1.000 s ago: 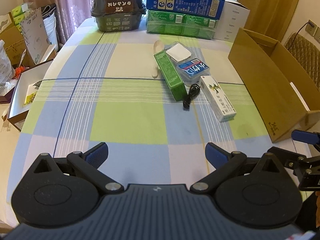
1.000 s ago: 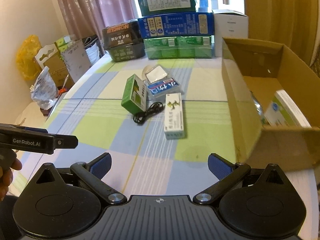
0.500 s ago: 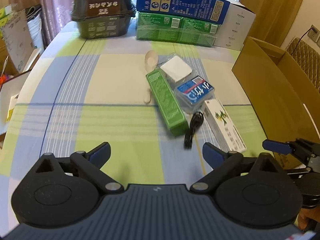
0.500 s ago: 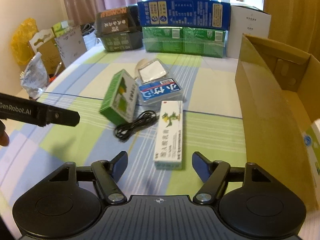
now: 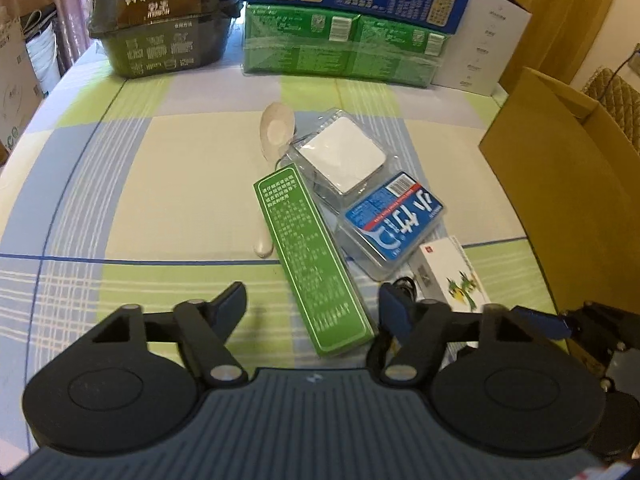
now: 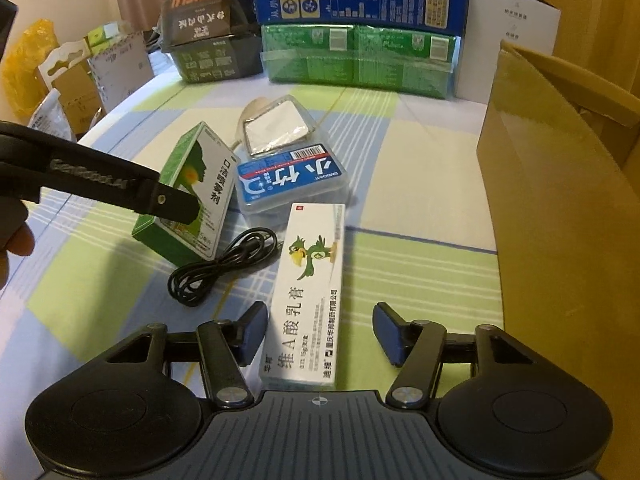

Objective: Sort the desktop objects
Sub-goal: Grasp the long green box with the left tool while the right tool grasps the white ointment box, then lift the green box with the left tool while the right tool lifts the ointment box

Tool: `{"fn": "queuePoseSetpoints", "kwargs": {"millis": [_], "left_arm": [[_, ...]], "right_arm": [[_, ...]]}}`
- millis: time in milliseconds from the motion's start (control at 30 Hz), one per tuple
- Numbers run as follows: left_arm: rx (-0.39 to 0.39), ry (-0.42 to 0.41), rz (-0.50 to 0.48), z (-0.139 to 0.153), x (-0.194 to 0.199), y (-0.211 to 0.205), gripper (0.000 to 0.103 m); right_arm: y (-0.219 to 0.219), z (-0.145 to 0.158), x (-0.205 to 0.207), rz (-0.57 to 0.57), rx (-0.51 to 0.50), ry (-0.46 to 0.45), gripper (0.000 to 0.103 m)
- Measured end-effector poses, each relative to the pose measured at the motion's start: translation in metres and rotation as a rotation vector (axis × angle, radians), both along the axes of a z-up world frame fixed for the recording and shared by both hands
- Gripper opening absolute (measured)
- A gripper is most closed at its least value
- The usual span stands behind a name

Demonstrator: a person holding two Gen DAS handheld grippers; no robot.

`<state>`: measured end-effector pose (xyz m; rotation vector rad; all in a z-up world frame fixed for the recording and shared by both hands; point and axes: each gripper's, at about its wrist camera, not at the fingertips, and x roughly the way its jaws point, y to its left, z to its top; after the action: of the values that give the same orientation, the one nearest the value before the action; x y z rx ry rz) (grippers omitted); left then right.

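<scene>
Both grippers are down over the little heap of things in the middle of the tabletop (image 5: 168, 184), and both have their fingers spread with nothing between the pads yet. The right gripper (image 6: 318, 334) straddles the near end of the white ointment box (image 6: 310, 292), which lies flat just this side of the clear floss case (image 6: 290, 182) with the blue label. The left gripper (image 5: 312, 306) is lined up on the near end of the green box (image 5: 316, 264), which stands on its long edge just left of that floss case.

The risk I see is crowding. The black cable (image 6: 224, 268) is coiled right against the ointment box, on the floss case's near side, and a closing finger (image 6: 250, 334) could catch a loop and drag it along. The green box looks tippy on its edge; a nudge from one finger before the other arrives would probably knock it over onto the white spoon (image 5: 274, 136) behind it. The two grippers are also close together, so lifting at once may make them bump.

The cardboard box (image 6: 560, 184) stands open well to the right of the floss case, likely where things are meant to go. The tabletop wears a checked cloth in green, blue and cream, which looks smooth enough for boxes to slide. Beyond the floss case, stacked cartons (image 5: 348, 12) line the far edge, with curtains behind and bags and boxes on the floor to the left.
</scene>
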<state>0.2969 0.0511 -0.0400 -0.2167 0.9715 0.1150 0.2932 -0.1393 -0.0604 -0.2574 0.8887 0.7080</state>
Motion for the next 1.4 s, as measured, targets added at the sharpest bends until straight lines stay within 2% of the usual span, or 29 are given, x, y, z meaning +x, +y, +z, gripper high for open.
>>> {"fn": "queuePoseSetpoints", "kwargs": {"millis": [67,133,167,233,267,500,733,900,1133,1400], "left_arm": [[-0.012,0.009,-0.001,-0.005,0.004,0.002,0.054],[-0.026,0.006,-0.004,-0.006,0.003,0.004,0.041],[-0.029,0.004,-0.003,-0.006,0.003,0.004,0.04],[-0.028,0.008,-0.003,-0.006,0.001,0.003,0.026],[-0.026,0.013,-0.005,-0.006,-0.001,0.003,0.025],[0.005,0.026,-0.018,0.0,-0.05,-0.006,0.025],[0.027,0.047,-0.045,0.001,-0.131,-0.047,0.025],[0.027,0.064,-0.054,0.003,-0.169,-0.066,0.025],[0.032,0.083,-0.053,0.001,-0.183,-0.071,0.03],[0.059,0.071,-0.061,0.007,-0.171,-0.071,0.043]], "right_arm": [[0.002,-0.003,0.002,0.0,-0.003,0.005,0.055],[0.004,-0.005,0.003,0.001,-0.008,0.011,0.052],[0.005,-0.006,0.004,0.002,-0.012,0.014,0.051],[0.007,-0.008,0.004,0.001,-0.018,0.025,0.037],[0.008,-0.008,0.004,-0.005,-0.024,0.028,0.036],[0.003,-0.002,-0.018,-0.013,-0.05,0.047,0.035],[-0.024,0.006,-0.074,-0.029,-0.053,0.085,0.035],[-0.049,0.01,-0.113,-0.045,-0.045,0.106,0.035],[-0.074,0.011,-0.137,-0.079,-0.011,0.113,0.038],[-0.064,0.008,-0.129,-0.053,-0.004,0.093,0.041]]}}
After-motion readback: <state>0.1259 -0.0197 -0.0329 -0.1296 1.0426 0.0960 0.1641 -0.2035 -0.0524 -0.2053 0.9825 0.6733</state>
